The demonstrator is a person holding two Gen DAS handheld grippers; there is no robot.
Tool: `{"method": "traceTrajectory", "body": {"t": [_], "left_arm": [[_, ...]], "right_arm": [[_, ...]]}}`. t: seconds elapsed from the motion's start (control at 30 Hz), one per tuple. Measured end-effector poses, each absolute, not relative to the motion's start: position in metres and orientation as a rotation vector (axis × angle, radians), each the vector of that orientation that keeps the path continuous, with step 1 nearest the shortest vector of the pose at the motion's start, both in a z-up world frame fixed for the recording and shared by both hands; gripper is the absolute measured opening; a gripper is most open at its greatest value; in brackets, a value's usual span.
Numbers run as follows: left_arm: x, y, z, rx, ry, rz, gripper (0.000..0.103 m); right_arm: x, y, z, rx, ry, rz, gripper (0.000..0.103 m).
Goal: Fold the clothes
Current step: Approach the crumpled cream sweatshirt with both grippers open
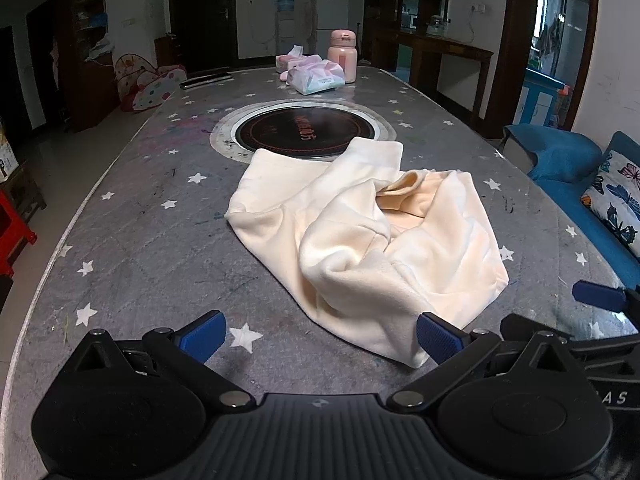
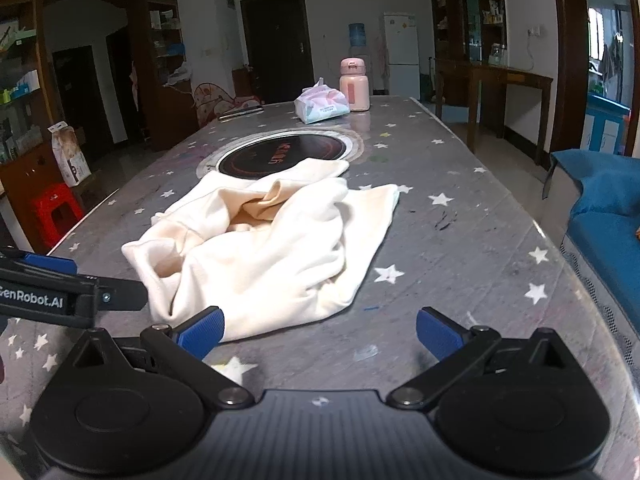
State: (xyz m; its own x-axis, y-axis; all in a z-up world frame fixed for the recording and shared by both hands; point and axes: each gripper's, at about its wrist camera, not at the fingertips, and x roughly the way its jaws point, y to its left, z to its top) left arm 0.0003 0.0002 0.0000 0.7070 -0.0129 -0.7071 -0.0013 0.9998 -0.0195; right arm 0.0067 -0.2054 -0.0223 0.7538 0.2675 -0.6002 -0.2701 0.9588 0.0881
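A crumpled cream top [image 1: 360, 240] lies on the bench [image 1: 140, 248]. Near it, the left tongs [image 1: 320, 338] and right tongs [image 2: 320, 332] are wide open, holding nothing.

L claw [image 1: 320, 338] + R claw [image 2: 320, 334] — both spread wide, holding nothing.

Ahead of the claws, one cream garment [image 1: 360, 236] is seen, one round black cooker plate [image 1: 304, 132], two tissue packs [image 1: 316, 76], and one pink bottle [image 1: 343, 55].
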Motion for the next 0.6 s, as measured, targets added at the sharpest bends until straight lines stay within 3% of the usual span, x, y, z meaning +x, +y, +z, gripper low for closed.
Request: {"method": "traceTrajectory", "body": {"t": [0.6], "left_arm": [[-0.007, 0.008, -0.003, -0.058, 0.806, 0.036, 0.103]], "right_arm": [[-0.003, -0.19, -0.024, -0.087, 0.696, 0.3, 0.103]]}}
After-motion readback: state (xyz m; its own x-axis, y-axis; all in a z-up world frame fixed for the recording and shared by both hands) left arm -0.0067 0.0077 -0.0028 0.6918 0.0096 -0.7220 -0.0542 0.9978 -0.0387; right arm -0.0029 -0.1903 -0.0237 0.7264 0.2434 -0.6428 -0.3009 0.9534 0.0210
